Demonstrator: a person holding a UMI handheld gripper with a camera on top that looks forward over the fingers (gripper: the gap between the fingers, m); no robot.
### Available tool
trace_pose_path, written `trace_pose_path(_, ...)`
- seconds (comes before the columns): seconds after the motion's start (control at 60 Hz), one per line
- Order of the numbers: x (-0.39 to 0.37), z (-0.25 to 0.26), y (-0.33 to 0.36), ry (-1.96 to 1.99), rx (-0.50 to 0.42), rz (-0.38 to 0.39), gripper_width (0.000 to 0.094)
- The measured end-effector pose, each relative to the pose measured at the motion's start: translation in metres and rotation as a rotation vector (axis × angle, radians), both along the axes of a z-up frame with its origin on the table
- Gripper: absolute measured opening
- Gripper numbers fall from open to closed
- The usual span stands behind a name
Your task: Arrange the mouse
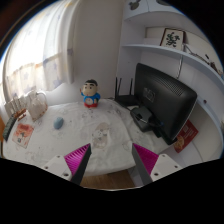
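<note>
Gripper view: the hand-held gripper, fingers spread and empty, is hovering over the table; presumably approaching the mouse at ten o'clock, next reaching it.

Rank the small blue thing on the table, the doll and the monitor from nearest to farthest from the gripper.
Seen from the gripper:
1. Small blue thing, on the table ahead, left of the fingers.
2. Doll, standing at the table's far edge.
3. Monitor, off to the right; too close to the doll to rank surely.

Small blue object on the table (mouse or not, too small to tell)
</note>
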State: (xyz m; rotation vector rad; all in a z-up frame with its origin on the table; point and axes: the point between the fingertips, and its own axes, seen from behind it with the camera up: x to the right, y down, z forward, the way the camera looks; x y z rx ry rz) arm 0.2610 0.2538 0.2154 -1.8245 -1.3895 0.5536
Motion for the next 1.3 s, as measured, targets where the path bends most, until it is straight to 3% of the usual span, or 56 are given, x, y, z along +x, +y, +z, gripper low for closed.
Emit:
trace_pose_path(0.217,-0.037,-0.032,-0.050,-0.009,-0.022,0.065,0.0848)
trace_pose_path(0.633,-0.098,-0.080,-0.238,-0.020,-0.125,0.318,0.0854)
trace_pose_path(1.3,-0.314,-0.211,-0.257,0.079,-0.050,0.265,0.0854)
